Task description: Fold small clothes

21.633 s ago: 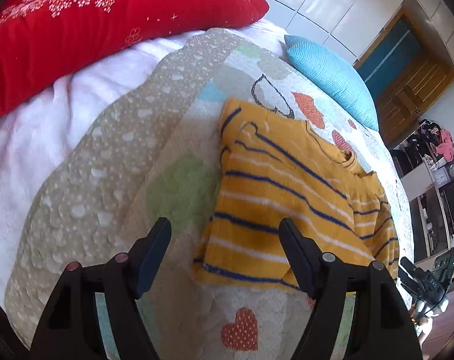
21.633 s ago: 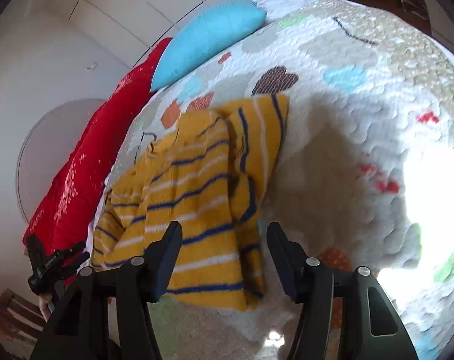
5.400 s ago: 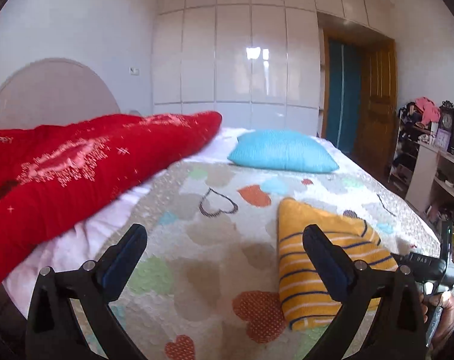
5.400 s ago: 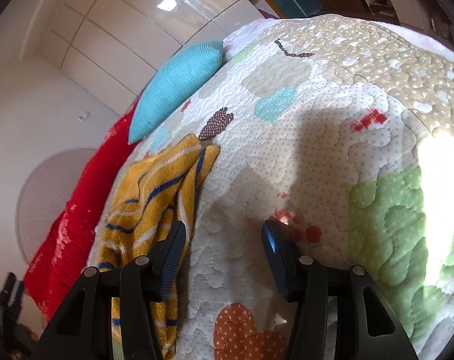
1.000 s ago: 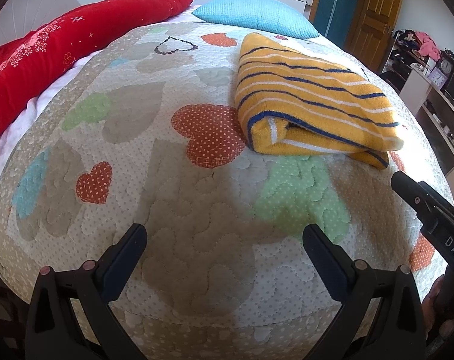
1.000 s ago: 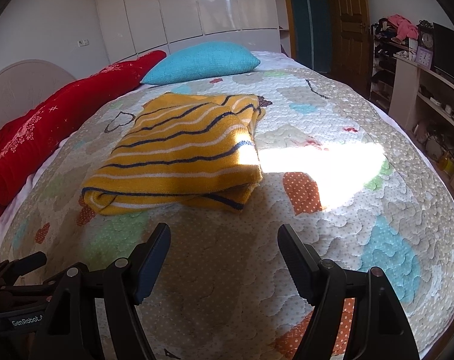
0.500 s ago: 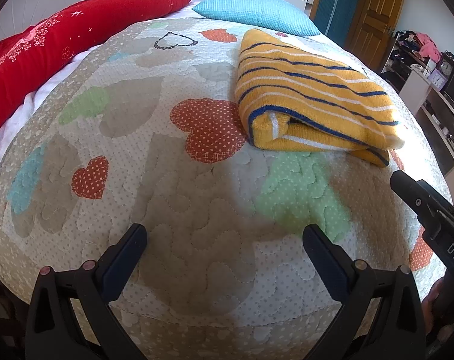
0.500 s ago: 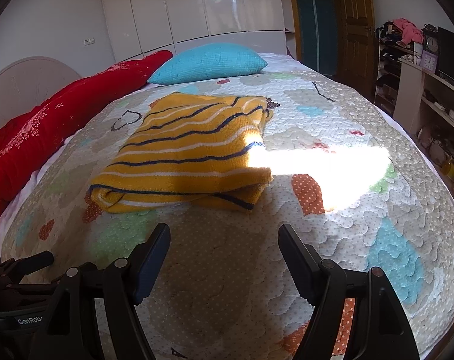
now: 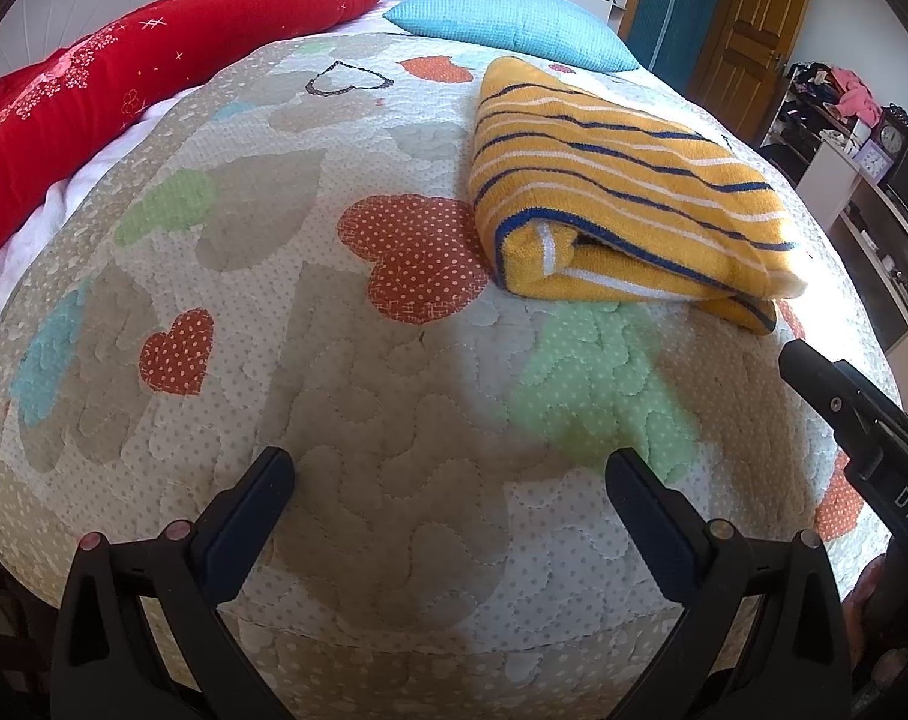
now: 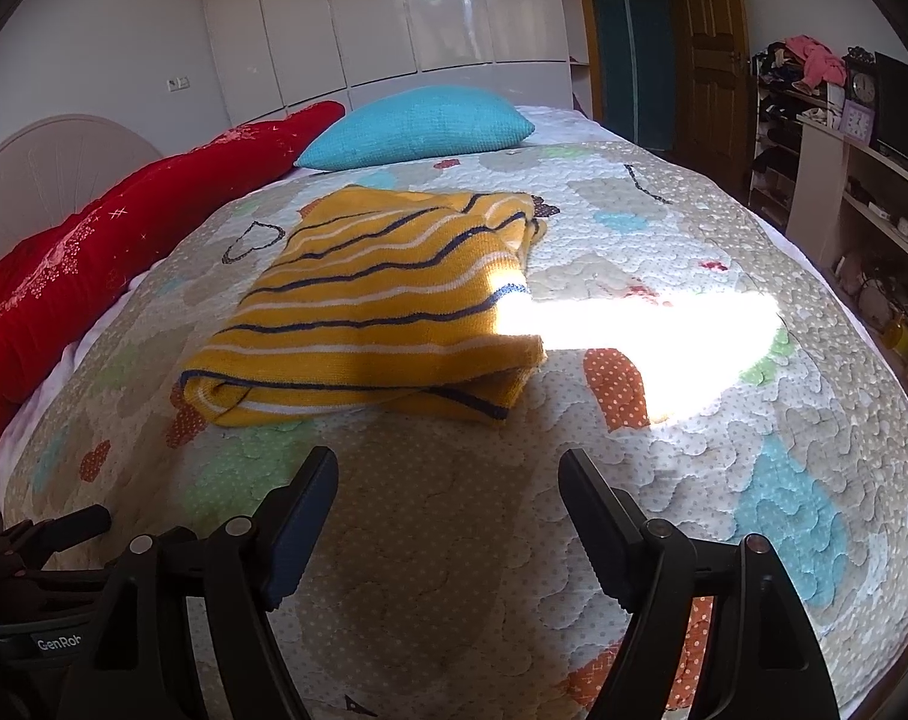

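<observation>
A yellow sweater with navy and white stripes is seen folded into a thick rectangular bundle and laid flat on the bed's quilt, which is patterned with hearts. The bundle is placed toward the middle of the bed, nearer the foot edge than the headboard end, with its open folded layers turned toward the foot edge. One corner of it is lit by a bright patch of sunlight that is cast across the quilt beside it.

The left tongs are held wide apart and empty above the quilt at the foot edge, well apart from the sweater. The right tongs are likewise spread wide and empty, kept over the same edge, with the sweater near but not touched.

A blue pillow is set at the far end of the bed, and a long red cushion is laid along the left side.
</observation>
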Available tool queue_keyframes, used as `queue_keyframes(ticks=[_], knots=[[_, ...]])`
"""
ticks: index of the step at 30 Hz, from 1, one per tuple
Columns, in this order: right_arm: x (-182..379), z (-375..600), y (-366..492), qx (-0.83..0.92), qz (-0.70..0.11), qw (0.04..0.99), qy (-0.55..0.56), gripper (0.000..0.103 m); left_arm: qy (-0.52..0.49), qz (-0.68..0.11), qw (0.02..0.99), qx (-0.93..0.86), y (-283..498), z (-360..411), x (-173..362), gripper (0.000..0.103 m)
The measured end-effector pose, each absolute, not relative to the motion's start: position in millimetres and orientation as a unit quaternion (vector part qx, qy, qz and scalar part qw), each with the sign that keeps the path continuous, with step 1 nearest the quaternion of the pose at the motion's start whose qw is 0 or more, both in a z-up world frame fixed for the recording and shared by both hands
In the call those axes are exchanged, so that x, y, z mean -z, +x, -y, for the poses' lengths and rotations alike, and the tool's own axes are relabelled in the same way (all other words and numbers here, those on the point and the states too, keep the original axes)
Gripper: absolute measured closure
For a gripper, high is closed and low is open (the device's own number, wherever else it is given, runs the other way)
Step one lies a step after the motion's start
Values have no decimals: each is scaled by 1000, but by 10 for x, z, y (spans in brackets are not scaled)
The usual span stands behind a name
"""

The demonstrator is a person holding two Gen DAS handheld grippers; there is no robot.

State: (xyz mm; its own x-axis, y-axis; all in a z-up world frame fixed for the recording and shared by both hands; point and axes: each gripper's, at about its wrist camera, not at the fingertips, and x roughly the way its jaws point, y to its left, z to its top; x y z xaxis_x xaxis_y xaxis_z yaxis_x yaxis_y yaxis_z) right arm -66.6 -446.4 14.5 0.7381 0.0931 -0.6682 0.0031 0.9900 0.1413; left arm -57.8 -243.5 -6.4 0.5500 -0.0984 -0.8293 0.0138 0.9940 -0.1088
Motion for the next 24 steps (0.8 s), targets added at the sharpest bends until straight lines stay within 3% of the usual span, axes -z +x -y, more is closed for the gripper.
queue_keyframes(ticks=[24], knots=[[-176,4267,-630,-50,-356,932,45,21,-25,-467,884,21,-564,2448,67,0]])
